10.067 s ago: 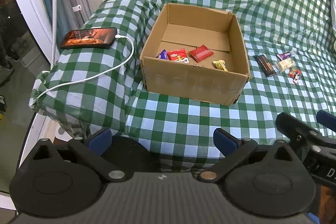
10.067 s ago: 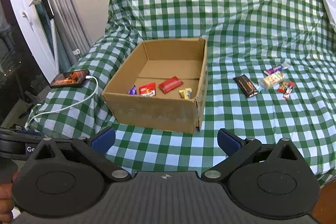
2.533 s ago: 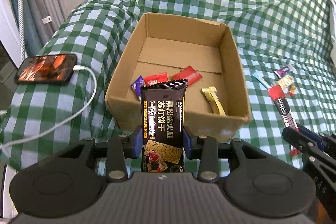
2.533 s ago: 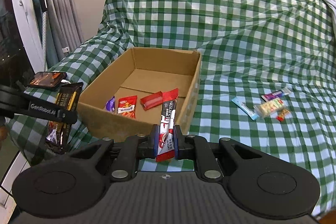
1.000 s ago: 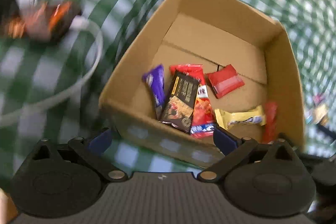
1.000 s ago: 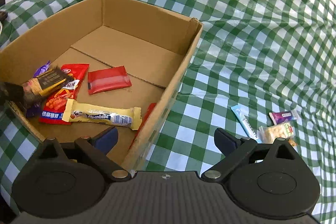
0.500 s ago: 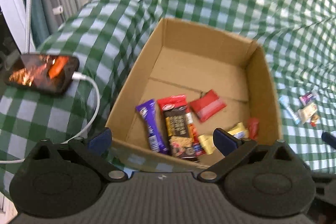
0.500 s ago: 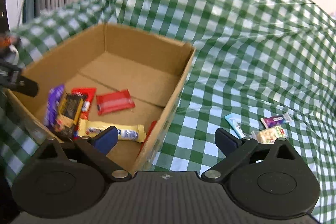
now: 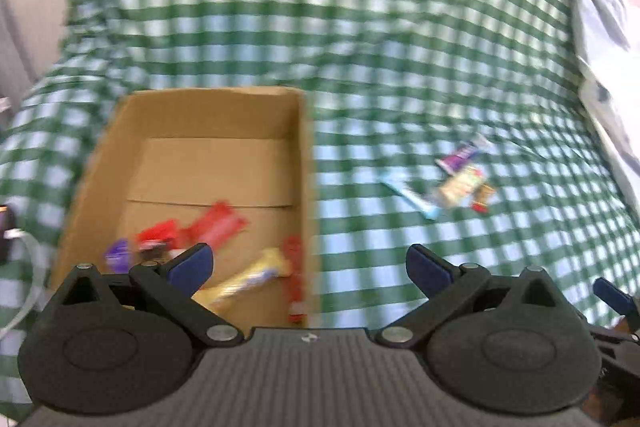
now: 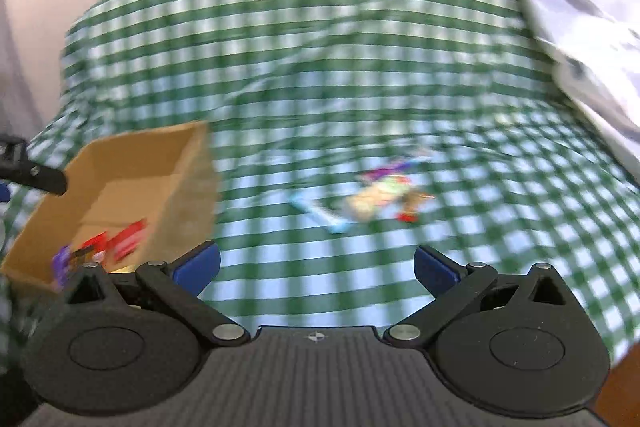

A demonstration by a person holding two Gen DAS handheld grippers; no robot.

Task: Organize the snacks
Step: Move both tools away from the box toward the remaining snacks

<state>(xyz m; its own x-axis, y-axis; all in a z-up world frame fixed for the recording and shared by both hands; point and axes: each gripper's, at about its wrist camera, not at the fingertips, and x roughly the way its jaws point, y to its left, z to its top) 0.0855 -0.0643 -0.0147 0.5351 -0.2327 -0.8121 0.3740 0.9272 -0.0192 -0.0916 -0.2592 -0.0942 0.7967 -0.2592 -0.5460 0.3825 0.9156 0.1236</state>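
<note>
Green-check cloth (image 9: 360, 27) covers the whole surface; both views motion-blurred. Pale fabric (image 10: 580, 27) heaped at the far right edge. Box (image 9: 304, 163), open top, sits left of centre on the cloth; its right wall is the edge nearest the loose snacks. Wide strip of bare cloth between that wall and the loose snacks (image 9: 460, 179), and more bare cloth in front of them toward both grippers. Inside the box, at the near end: yellow bar (image 9: 256, 275), red stick (image 9: 295, 267) against the right wall, red packs (image 9: 218, 227), purple pack (image 9: 116, 253); far half of the floor is bare cardboard. Loose group, tightly clustered: blue stick (image 10: 320, 215), tan pack (image 10: 368, 205), purple wrapper (image 10: 394, 169), small red piece (image 10: 408, 215). Left gripper (image 9: 308, 267) fingers spread wide, nothing between them, hanging over the box's near right corner. Right gripper (image 10: 316, 267) also spread wide and empty, over bare cloth, loose snacks ahead.
</note>
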